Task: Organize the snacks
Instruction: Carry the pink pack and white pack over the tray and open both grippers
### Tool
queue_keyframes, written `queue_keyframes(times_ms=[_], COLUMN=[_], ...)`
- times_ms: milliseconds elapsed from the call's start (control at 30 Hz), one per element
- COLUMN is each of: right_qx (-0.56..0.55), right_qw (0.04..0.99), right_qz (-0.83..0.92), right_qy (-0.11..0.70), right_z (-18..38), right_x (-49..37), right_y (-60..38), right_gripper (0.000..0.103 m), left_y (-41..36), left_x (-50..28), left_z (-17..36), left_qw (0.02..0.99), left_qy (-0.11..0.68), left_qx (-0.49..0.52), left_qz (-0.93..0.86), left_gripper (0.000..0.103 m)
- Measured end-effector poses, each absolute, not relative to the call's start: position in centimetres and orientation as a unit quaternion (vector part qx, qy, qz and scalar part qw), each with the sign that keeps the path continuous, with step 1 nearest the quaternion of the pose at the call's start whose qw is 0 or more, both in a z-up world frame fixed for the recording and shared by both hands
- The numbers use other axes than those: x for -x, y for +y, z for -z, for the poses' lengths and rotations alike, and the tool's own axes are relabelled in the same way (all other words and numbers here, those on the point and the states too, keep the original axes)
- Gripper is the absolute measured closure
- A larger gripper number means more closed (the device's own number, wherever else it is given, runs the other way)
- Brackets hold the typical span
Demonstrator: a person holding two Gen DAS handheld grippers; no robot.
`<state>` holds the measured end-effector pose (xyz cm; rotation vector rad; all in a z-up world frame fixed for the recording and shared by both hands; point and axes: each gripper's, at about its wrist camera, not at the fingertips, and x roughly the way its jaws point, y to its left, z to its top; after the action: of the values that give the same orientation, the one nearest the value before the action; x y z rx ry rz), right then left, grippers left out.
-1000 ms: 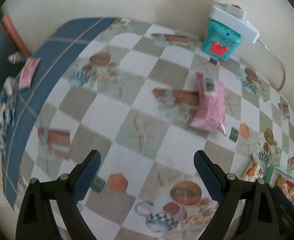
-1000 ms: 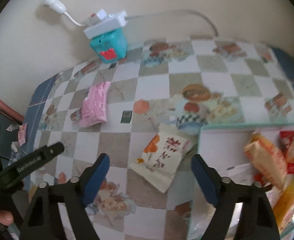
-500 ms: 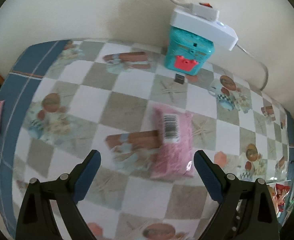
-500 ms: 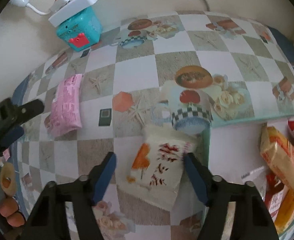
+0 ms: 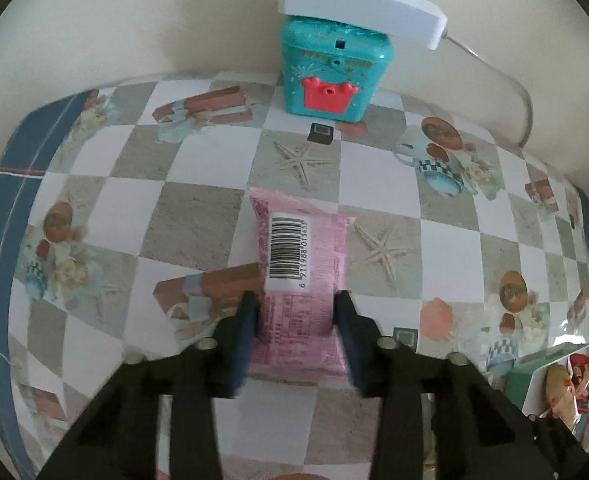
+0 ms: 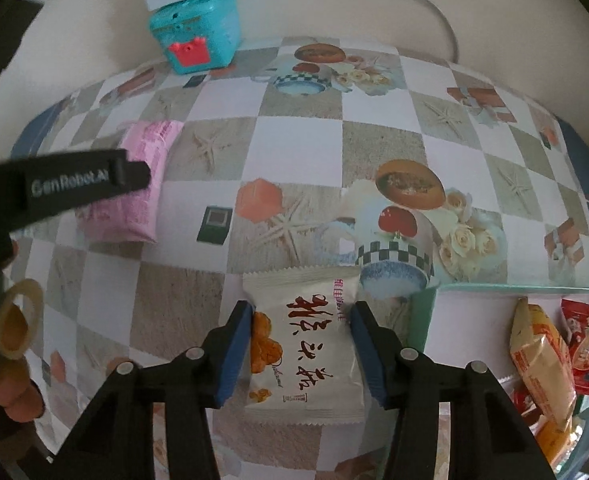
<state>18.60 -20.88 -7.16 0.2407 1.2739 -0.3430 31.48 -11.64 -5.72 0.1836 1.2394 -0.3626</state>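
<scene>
A pink snack packet (image 5: 299,276) with a barcode lies on the checkered tablecloth. My left gripper (image 5: 296,312) is closed around its near end, jaws pressing both sides. The packet also shows in the right wrist view (image 6: 134,184), partly behind the left gripper's arm. A white snack packet (image 6: 302,352) with red characters lies beside a clear bin (image 6: 514,296). My right gripper (image 6: 300,320) straddles it, jaws against its sides. The bin holds several snack packets (image 6: 542,360).
A teal toy box (image 5: 334,72) with a white power strip (image 5: 358,4) on top stands against the back wall. The bin's corner shows at the right of the left wrist view (image 5: 550,368). The blue table border (image 5: 10,184) marks the left edge.
Both grippers moved forward and down onto their packets. The left jaws closed on the pink packet; the right jaws narrowed around the white packet.
</scene>
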Motion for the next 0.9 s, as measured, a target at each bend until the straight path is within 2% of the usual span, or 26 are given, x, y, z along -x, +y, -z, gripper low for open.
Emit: queue_keyframes(times_ms=[100, 433, 700, 900], right_qx=[-0.099, -0.184, -0.230, -0.249], right_qw=[0.786, 0.797, 0.807, 0.797], right_qz=[0.155, 0.134, 0.172, 0.239], right_qy=[0.590, 0.559, 0.516, 0.496], right_z=[7.1, 4.0, -1.0, -2.3], right_x=[-17.6, -10.2, -4.4, -0.1], right_y=[-20.1, -20.2, -22.9, -27.3], right_gripper=[0.050, 0.050, 0.050, 0.049], left_y=[-11.1, -6.6, -7.7, -12.0], left_x=[-30.6, -24.2, -18.4, -13.4], left_z=[5.4, 5.1, 1.4, -0.8], left_qw=[0.798, 0.770, 0.776, 0.773], left_qy=[0.576, 0.629, 0.615, 0.600], left_qx=[-0.099, -0.004, 0.026, -0.005], left_qz=[0.151, 0.109, 0.135, 0.205], left_gripper=[0.066, 0.068, 0.068, 0.067])
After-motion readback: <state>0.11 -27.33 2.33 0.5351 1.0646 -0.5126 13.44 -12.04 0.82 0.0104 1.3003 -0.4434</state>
